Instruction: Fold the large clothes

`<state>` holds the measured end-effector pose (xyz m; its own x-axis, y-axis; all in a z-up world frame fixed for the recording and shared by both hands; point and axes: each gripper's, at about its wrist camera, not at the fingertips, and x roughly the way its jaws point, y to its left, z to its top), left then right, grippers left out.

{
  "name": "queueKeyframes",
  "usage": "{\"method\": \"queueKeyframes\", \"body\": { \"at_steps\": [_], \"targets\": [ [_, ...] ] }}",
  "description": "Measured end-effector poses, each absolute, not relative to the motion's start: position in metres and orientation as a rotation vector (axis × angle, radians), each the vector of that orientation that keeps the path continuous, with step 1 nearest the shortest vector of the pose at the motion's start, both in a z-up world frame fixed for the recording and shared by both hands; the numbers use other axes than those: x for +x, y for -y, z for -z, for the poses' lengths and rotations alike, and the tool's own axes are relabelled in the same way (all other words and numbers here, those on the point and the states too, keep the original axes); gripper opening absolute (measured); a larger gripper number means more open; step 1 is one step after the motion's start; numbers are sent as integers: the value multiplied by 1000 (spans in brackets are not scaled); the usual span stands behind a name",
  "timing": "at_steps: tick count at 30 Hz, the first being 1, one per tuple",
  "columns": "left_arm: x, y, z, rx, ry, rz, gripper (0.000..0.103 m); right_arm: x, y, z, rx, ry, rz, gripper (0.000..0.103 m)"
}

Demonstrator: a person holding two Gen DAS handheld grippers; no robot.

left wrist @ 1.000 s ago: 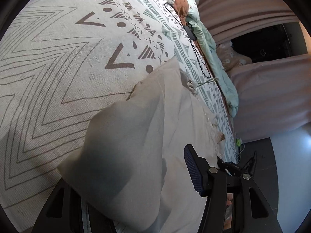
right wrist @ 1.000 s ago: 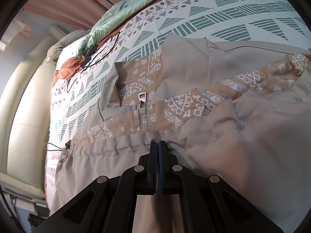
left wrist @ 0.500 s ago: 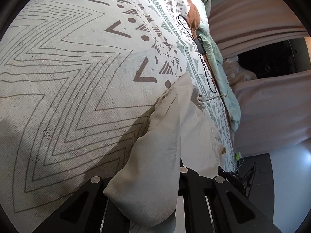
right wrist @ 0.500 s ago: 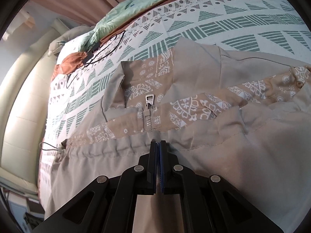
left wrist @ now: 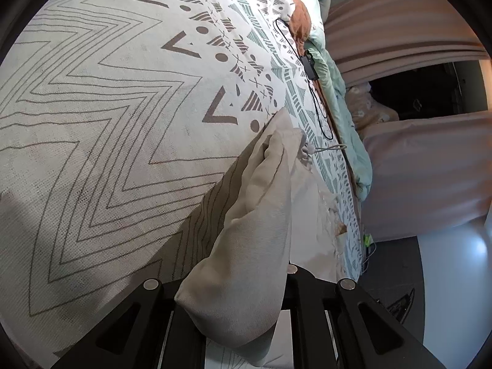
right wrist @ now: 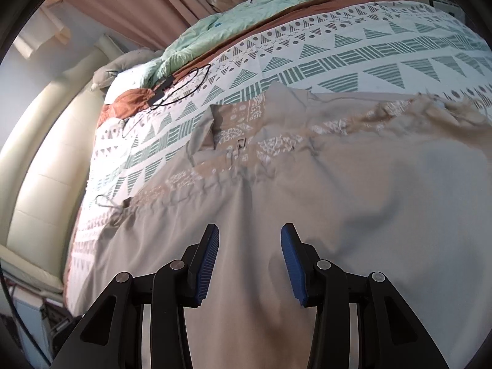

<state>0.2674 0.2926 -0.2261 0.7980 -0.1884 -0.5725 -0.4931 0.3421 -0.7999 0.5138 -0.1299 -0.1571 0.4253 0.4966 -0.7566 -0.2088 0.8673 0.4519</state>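
I see a bed spread with a patterned bedcover (right wrist: 353, 61), a mint quilt (right wrist: 246, 12) bunched along its far edge, a black cable (right wrist: 181, 87) lying on it, and pink curtains (left wrist: 399, 21) beyond.

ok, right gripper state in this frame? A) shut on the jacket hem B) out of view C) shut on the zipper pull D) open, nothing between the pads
D: the right gripper has its blue pads spread wide apart over the beige jacket, with no fabric pinched between them.
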Motion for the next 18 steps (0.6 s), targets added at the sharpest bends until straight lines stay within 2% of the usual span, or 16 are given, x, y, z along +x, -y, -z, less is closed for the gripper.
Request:
{"method": "queueKeyframes", "body": {
  "at_steps": [5,14,18],
  "targets": [
    [271,-293,215,-1217,-653,-180,11,465,141,162,313,-1039,-440,43],
    [285,-292,191,-1197,-649,-111,11,406,134,152,239,-1008,-478,26],
    [292,-290,180,-1180,-646,-89,11,386,133,156,216,-1023,-483,26]
  ]
}}
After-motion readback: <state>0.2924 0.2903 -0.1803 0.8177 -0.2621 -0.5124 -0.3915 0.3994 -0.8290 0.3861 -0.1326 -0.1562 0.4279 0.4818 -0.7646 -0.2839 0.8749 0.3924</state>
